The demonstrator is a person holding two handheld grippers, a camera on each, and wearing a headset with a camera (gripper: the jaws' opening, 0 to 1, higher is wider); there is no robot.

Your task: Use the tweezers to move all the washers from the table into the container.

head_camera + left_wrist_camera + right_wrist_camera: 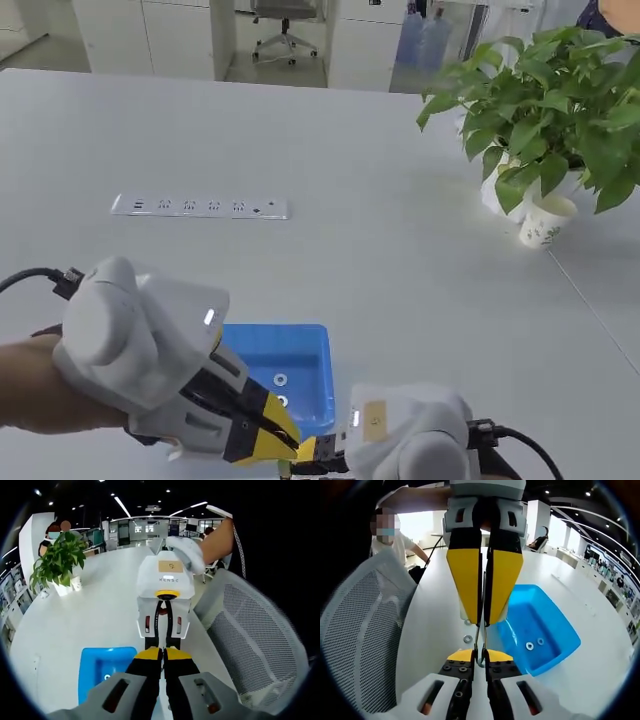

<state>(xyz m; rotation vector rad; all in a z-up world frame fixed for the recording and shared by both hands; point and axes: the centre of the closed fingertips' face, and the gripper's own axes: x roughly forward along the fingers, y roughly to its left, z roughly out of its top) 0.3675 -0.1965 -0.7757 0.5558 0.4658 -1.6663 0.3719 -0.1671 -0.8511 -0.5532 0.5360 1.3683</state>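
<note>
The thin metal tweezers (481, 639) run between both grippers, which meet tip to tip at the near table edge. My right gripper (481, 658) is shut on their lower end. My left gripper (484, 622) comes in from above with its long yellow jaws shut around the tweezers. In the head view the left gripper (285, 440) sits at the bottom left and the right gripper (318, 458) at the bottom centre. The blue container (275, 330) holds two washers (280, 379). Two more washers (468, 639) lie on the table beside the container (570, 642).
A white power strip (200, 207) lies further back on the left. A potted plant (545, 110) and a paper cup (545, 222) stand at the right. A grey mesh chair (250, 630) is close behind the table edge.
</note>
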